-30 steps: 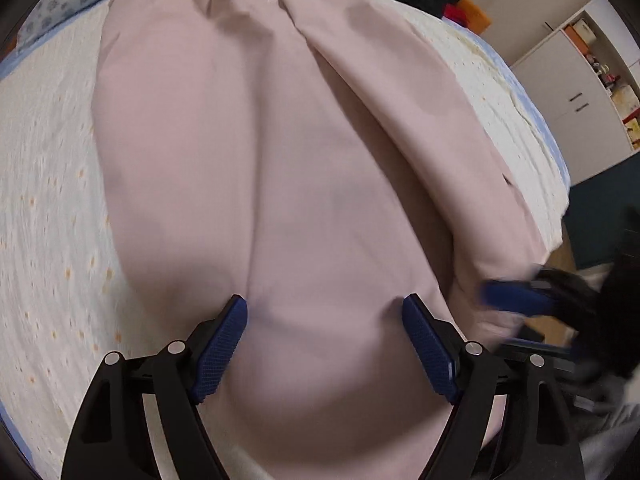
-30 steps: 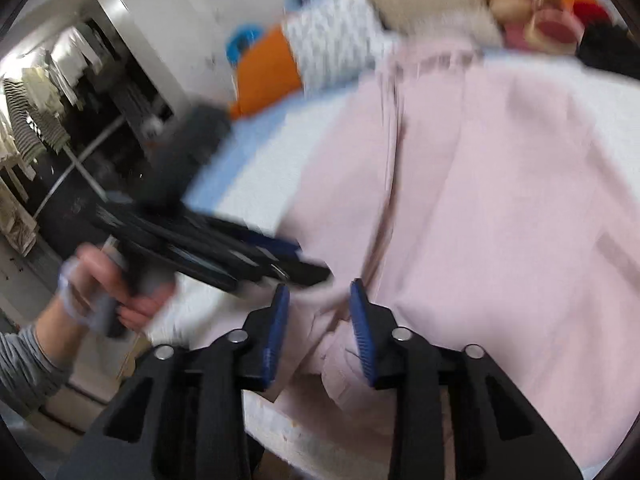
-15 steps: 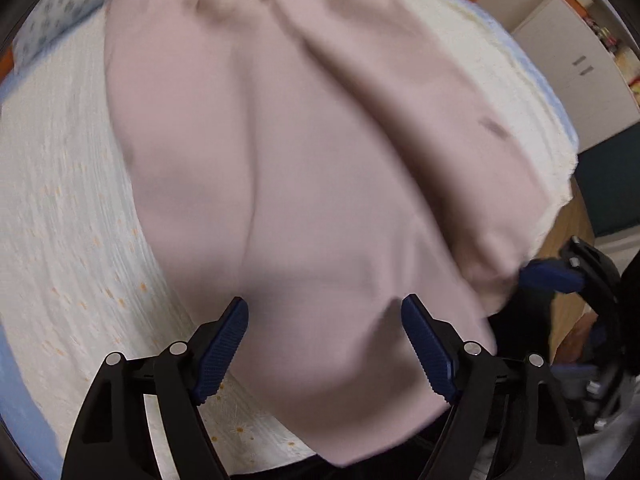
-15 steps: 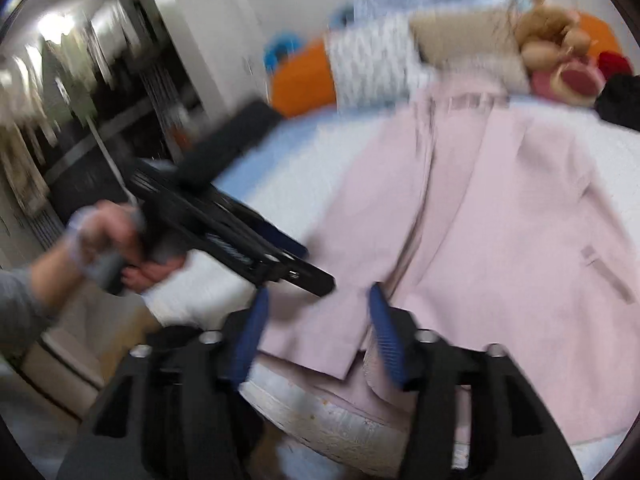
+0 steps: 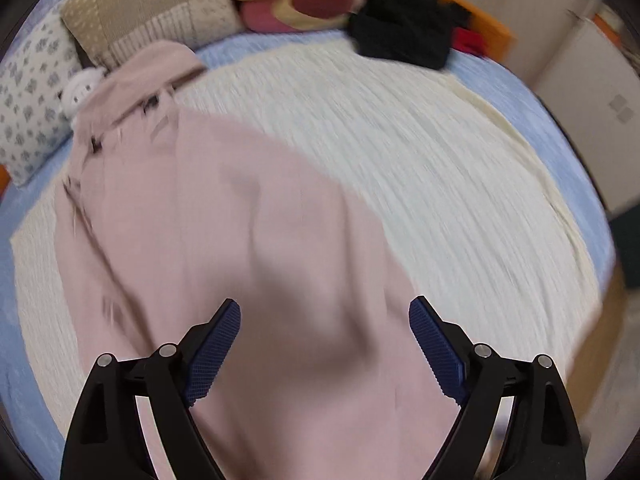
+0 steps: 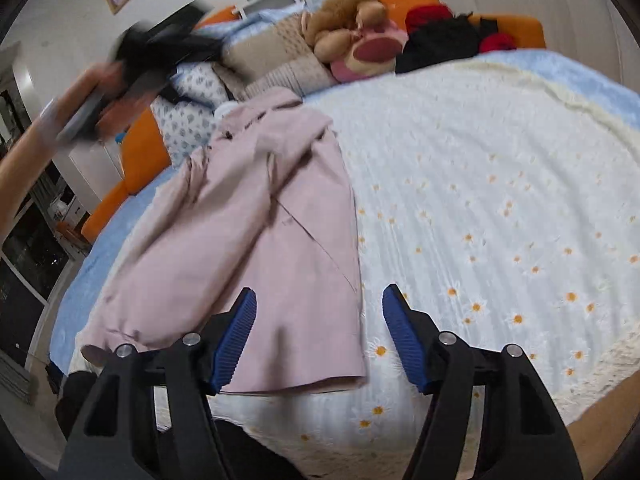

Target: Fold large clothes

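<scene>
Across the lower left of the right wrist view, the pink jacket (image 6: 256, 240) lies folded lengthwise on the daisy-print bedspread (image 6: 500, 200), hood toward the pillows (image 6: 188, 120) and hem at the near bed edge; in the left wrist view the same pink jacket (image 5: 240, 260) fills the lower centre on the bedspread (image 5: 420, 152). Risk, as a judgement: the hem sits close to the mattress edge, so a careless drag toward the lower frame could pull the fabric off the bed, and a grasp of only the top layer would undo the lengthwise fold; the soft crease near the middle could also set crooked if the next fold starts unevenly. Left gripper (image 5: 324, 344): tilted steeply down over the jacket, its fingers (image 5: 216, 348) spread wide and opening, cloth beneath but nothing pinched. Right gripper (image 6: 316, 336): angled shallowly over the hem corner, fingers (image 6: 236, 336) spread and opening, clasping nothing. Upper left of the right wrist view: a motion-blurred hand (image 6: 80, 108) carrying the left gripper, raised above the pillows.
</scene>
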{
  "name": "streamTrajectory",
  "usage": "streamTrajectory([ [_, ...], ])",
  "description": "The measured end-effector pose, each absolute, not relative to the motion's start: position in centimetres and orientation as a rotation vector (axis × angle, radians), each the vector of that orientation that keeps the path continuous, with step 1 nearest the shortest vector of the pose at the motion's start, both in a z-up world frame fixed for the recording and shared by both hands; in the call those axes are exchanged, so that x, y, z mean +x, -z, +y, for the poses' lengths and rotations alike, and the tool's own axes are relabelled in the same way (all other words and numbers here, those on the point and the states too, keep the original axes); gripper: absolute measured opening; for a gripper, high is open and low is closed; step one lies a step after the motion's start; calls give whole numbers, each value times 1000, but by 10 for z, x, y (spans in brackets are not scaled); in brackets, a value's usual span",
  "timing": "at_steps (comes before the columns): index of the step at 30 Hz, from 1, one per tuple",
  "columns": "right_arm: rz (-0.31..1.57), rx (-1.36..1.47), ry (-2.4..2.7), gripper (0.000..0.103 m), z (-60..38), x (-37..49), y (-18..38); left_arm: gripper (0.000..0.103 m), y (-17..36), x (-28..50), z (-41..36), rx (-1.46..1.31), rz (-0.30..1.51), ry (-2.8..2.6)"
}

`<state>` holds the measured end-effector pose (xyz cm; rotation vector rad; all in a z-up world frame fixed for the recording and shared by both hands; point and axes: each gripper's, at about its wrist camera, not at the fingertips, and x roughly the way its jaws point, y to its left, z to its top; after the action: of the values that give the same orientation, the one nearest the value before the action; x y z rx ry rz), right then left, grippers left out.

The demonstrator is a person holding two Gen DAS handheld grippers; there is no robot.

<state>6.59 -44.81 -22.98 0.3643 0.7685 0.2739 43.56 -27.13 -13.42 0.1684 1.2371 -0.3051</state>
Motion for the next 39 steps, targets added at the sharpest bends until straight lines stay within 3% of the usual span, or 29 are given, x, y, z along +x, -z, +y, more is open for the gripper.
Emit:
streamTrajectory([
  [4, 811, 385, -306, 64, -448, 78, 246, 88, 170, 515, -308, 193, 1253, 137],
  [11, 824, 365, -321, 55, -453, 70, 253, 88, 236, 561, -328, 414, 1313, -47],
  [13, 832, 325, -308, 46, -452, 65, 250, 87, 253, 563, -331, 511, 1322, -82],
  [14, 839, 285, -307, 33, -449, 63, 248, 84, 259, 562, -331, 551, 1322, -92],
  [17, 839, 216, -301, 12, -442, 63, 243, 63, 258, 558, -330, 574, 1312, -84],
  [19, 830, 175, -300, 9, -437, 62, 235, 27, 253, 559, -326, 593, 1313, -99],
  [22, 796, 175, -358, 7, -432, 60, 217, 11, 234, 562, -320, 552, 1315, -55],
  [26, 719, 263, -522, 7, -425, 60, 181, 11, 198, 567, -292, 360, 1328, 121],
  [32, 647, 154, -755, 7, -365, 62, 132, 11, 143, 563, -178, -133, 1272, 401],
  [39, 717, -122, -924, 7, -263, 58, 134, 11, 148, 549, -39, -440, 1174, 486],
])
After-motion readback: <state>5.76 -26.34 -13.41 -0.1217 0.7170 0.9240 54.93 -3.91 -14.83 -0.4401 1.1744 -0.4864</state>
